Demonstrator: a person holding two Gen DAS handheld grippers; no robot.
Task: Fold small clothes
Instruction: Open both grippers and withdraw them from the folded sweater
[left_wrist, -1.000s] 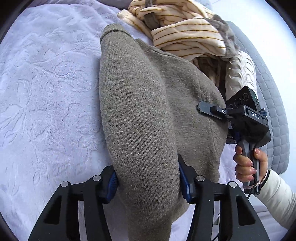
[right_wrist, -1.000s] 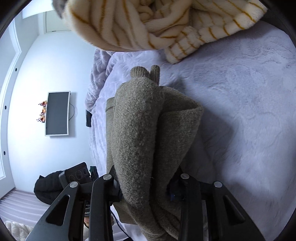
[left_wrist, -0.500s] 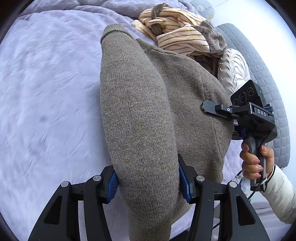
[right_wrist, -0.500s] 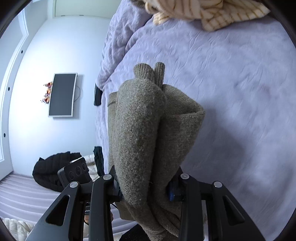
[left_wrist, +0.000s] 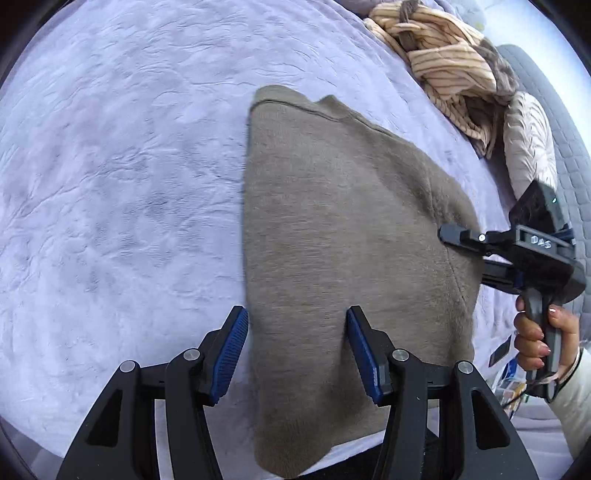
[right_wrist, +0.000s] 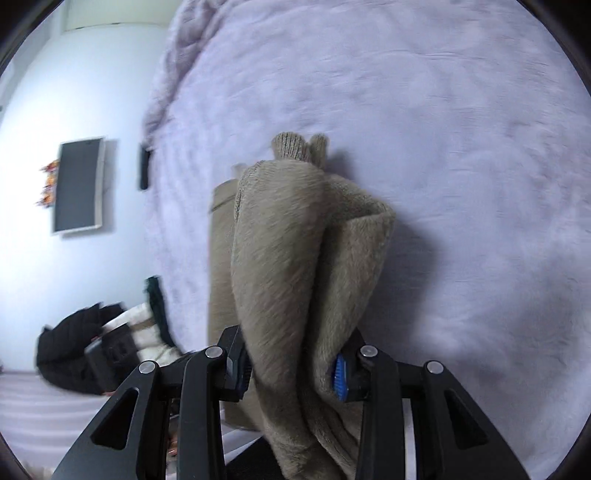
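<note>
Surface: lavender bed cover (left_wrist: 110, 192), wide and wrinkled.
Sweater: olive-grey knit sweater (left_wrist: 332, 229), folded, on the bed; long axis runs away from the left camera, ribbed cuffs (right_wrist: 299, 146) at the far end.
Left gripper (left_wrist: 295, 350): jaws pinch the sweater's near edge.
Right gripper (right_wrist: 291, 363): jaws opening, bunched knit between them.
Beyond: striped garments (left_wrist: 443, 62) heaped, well apart.

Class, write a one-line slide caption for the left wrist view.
Both grippers hold a folded taupe sweater over a lilac bedspread.
</note>
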